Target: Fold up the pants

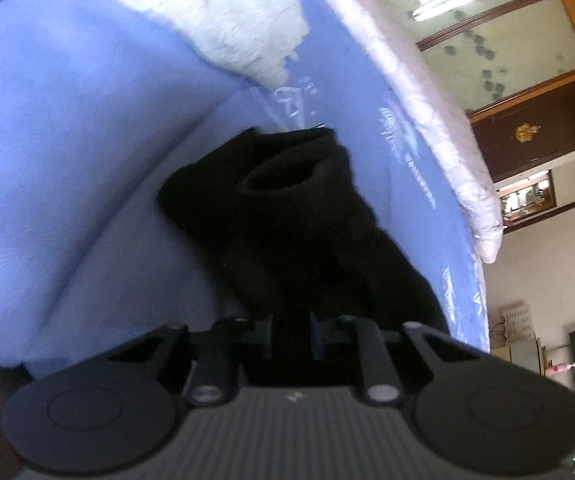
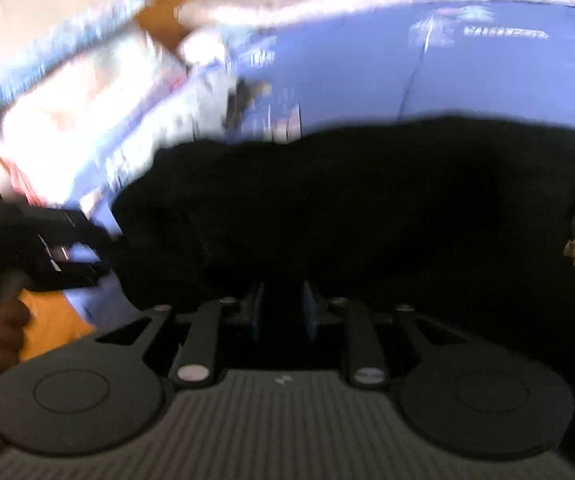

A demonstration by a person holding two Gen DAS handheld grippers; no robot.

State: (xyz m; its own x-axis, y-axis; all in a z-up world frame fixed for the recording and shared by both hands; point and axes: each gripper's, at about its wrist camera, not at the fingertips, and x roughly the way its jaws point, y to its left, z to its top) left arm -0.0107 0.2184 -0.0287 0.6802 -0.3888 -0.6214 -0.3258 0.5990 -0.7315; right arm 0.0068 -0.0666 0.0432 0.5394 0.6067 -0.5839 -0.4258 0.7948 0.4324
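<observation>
One pair of black pants [image 1: 287, 216] (bunched) lies at twelve o'clock on the blue sheet [image 1: 87, 140]; two grippers, left gripper [image 1: 291, 332] and right gripper [image 2: 283, 308], each pinch its cloth.

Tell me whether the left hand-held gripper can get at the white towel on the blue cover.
Probably not right now: the left hand-held gripper is shut on the black pants, and the white towel lies well beyond them.
</observation>
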